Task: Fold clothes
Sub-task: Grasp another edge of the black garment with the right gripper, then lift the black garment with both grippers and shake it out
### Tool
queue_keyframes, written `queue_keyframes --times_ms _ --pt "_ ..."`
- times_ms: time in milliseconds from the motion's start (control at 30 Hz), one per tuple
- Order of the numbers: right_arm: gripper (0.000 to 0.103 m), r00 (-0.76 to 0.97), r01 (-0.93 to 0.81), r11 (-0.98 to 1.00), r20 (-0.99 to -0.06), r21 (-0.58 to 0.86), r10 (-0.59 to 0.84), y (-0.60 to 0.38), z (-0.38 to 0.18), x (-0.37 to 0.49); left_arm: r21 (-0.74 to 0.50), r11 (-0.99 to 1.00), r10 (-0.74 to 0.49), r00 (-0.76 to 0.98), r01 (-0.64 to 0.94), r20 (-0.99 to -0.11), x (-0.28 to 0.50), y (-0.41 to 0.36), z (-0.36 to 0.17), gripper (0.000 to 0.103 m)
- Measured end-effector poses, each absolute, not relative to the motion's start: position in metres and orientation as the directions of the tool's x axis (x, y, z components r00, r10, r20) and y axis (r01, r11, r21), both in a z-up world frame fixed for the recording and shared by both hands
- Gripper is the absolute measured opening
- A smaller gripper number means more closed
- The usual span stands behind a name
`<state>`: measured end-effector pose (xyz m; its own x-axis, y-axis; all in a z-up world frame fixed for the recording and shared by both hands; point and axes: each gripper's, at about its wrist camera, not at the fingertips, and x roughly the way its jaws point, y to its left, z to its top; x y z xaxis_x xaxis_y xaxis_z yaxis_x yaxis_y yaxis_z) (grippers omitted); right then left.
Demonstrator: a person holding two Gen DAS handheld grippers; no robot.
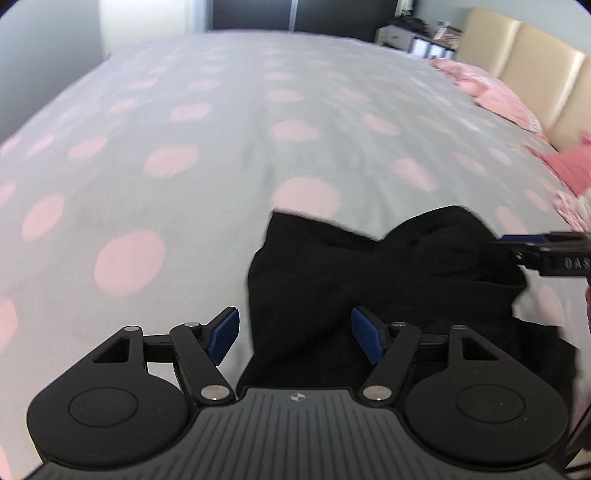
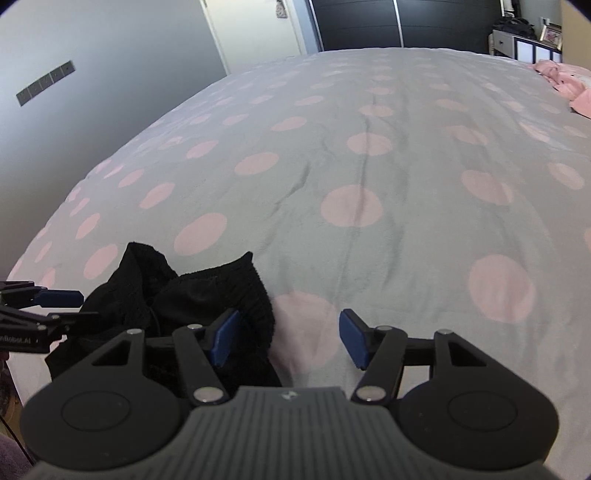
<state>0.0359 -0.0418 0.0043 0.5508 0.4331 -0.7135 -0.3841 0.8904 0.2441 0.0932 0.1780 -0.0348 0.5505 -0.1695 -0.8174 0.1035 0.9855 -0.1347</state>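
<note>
A crumpled black garment [image 1: 388, 273] lies on the near part of a grey bedspread with pink dots [image 1: 184, 147]. My left gripper [image 1: 295, 338] is open, its jaws spread over the garment's left edge, holding nothing. My right gripper [image 2: 290, 338] is open and empty; its left finger sits over the garment's right edge [image 2: 207, 295]. Each gripper shows at the edge of the other's view: the right one [image 1: 546, 251] at the garment's right side, the left one [image 2: 44, 310] at its left side.
Pink clothes [image 1: 491, 92] lie by a beige headboard [image 1: 535, 74] at the right, with more pink cloth [image 1: 569, 166] nearer. Dark wardrobe doors [image 2: 369, 22] and a small shelf unit [image 2: 524, 44] stand beyond the bed. A grey wall [image 2: 92, 92] is left of the bed.
</note>
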Motion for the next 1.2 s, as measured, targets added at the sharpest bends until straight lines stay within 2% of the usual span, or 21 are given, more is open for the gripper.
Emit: queue_keyframes --times_ms 33,67,100,133,200,300,400,700,933,1067,1133,1200 --pt "0.054 0.539 -0.387 0.888 -0.72 0.249 0.437 -0.039 0.001 0.038 -0.152 0.983 -0.181 0.545 0.098 -0.819 0.095 0.18 -0.038 0.065" --pt "0.043 0.524 -0.39 0.884 -0.727 0.26 0.445 -0.036 -0.002 0.04 -0.169 0.981 -0.192 0.541 0.093 -0.819 0.096 0.182 -0.041 0.064" --pt "0.032 0.513 -0.39 0.881 -0.731 0.268 0.45 -0.034 -0.004 0.042 -0.184 0.979 -0.203 0.538 0.09 -0.818 0.098 0.182 -0.043 0.055" --pt "0.028 0.511 -0.391 0.88 -0.732 0.269 0.451 -0.033 -0.005 0.043 -0.192 0.977 -0.211 0.533 0.093 -0.819 0.099 0.182 -0.045 0.038" --pt "0.023 0.518 -0.399 0.881 -0.731 0.253 0.444 -0.03 -0.004 0.041 -0.185 0.977 -0.213 0.529 0.107 -0.822 0.101 0.18 -0.046 0.019" --pt "0.012 0.551 -0.409 0.887 -0.717 0.213 0.426 -0.031 0.005 0.034 -0.168 0.979 -0.204 0.569 0.115 -0.797 0.098 0.178 -0.035 0.002" --pt "0.008 0.601 -0.389 0.902 -0.691 0.187 0.402 -0.041 0.021 0.026 -0.153 0.982 -0.191 0.636 0.114 -0.748 0.093 0.172 -0.014 0.0" --pt "0.006 0.754 -0.34 0.934 -0.563 0.108 0.339 -0.085 0.109 0.005 -0.079 0.979 -0.196 0.787 0.185 -0.584 0.082 0.135 0.085 0.0" --pt "0.006 0.896 -0.295 0.956 -0.35 -0.009 0.273 -0.12 0.227 -0.001 0.073 0.968 -0.201 0.916 0.24 -0.346 0.077 0.083 0.214 0.0" --pt "0.006 0.941 -0.266 0.963 -0.23 -0.047 0.248 -0.139 0.285 -0.023 0.106 0.959 -0.237 0.947 0.264 -0.216 0.058 0.058 0.274 0.0" --pt "0.006 0.957 -0.25 0.966 -0.169 -0.065 0.236 -0.148 0.314 -0.035 0.125 0.95 -0.258 0.944 0.287 -0.204 0.048 0.047 0.283 0.0" --pt "0.006 0.959 -0.243 0.968 -0.168 -0.06 0.23 -0.158 0.318 -0.042 0.137 0.941 -0.274 0.935 0.309 -0.226 0.042 0.036 0.276 0.0"
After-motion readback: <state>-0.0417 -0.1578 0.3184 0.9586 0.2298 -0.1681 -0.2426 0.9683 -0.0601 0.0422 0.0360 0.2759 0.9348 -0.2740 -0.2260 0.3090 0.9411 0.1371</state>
